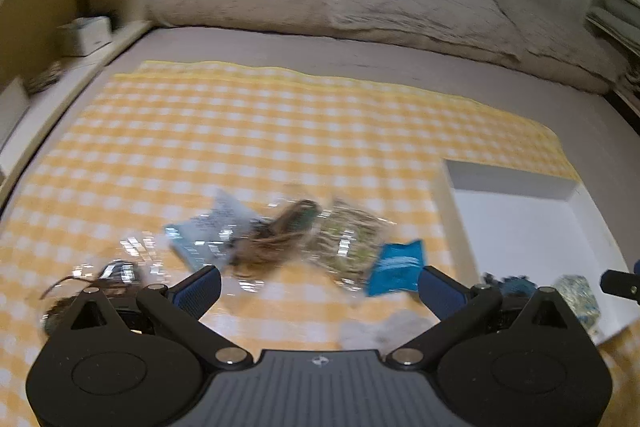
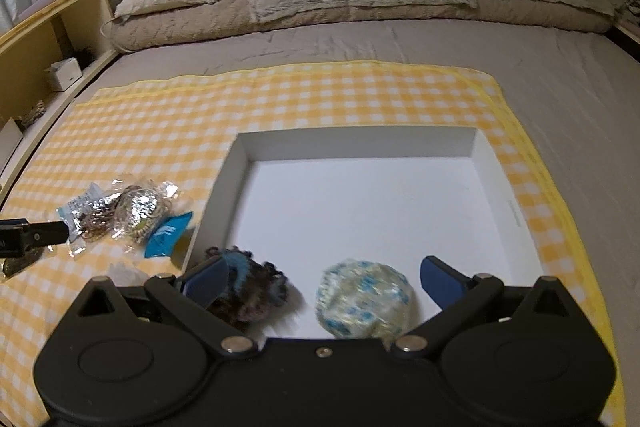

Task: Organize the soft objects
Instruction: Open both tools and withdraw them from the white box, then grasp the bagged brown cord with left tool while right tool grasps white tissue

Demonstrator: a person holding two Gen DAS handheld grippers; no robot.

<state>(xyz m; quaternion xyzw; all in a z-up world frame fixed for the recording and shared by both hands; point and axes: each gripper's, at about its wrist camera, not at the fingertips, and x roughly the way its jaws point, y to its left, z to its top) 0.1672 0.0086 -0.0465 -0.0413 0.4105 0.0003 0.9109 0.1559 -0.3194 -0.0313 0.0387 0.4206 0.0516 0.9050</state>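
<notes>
The left gripper [image 1: 319, 287] hangs with its jaws spread wide and nothing between them, above a yellow checked cloth [image 1: 248, 131] laid over the bed [image 2: 560, 75]. Just ahead of it lies a cluster of clear crinkly packets [image 1: 276, 239], one with a blue header card [image 1: 396, 269]; that view is blurred. The right gripper [image 2: 322, 281] is also wide apart and holds nothing, poised over the near edge of a white box [image 2: 360, 143]. Inside the box, near its front wall, sit a dark blue-and-purple scrunchie [image 2: 252, 291] and, beside it but apart, a pale round bundle with blue spots [image 2: 364, 301].
</notes>
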